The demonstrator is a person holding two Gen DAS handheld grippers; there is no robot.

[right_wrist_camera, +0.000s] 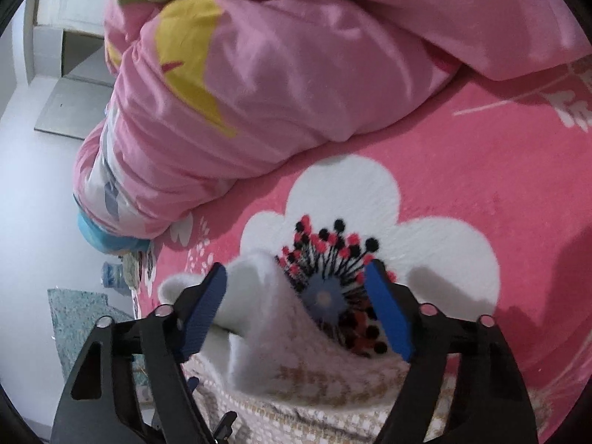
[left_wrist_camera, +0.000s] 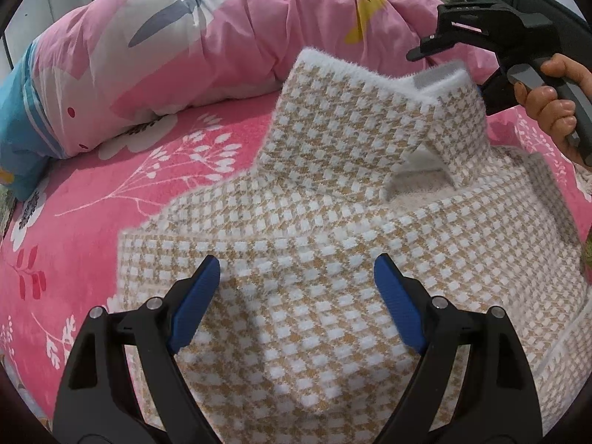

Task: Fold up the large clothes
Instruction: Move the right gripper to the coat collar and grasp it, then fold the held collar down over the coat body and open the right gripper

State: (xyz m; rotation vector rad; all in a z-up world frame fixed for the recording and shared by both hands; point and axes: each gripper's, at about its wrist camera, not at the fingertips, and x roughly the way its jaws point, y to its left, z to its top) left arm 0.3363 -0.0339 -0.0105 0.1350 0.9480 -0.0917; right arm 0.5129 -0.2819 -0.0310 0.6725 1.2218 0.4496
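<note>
A tan-and-white houndstooth sweater (left_wrist_camera: pixel 333 222) lies spread on the pink floral bed cover (left_wrist_camera: pixel 92 192). Its far white-edged part is lifted and folded over toward me. My left gripper (left_wrist_camera: pixel 296 270) is open just above the sweater's near part, holding nothing. In the left wrist view the right gripper's black body shows at the upper right by the lifted white edge (left_wrist_camera: pixel 440 79); its tips are hidden there. In the right wrist view my right gripper (right_wrist_camera: pixel 296 277) has its jaws wide apart, with the sweater's fluffy white edge (right_wrist_camera: pixel 255 296) lying between and below them.
A rolled pink quilt (left_wrist_camera: pixel 185 48) lies along the far side of the bed, also in the right wrist view (right_wrist_camera: pixel 277 92). The bed's edge, white floor (right_wrist_camera: pixel 33 203) and a teal mat (right_wrist_camera: pixel 74 314) are at the left of that view.
</note>
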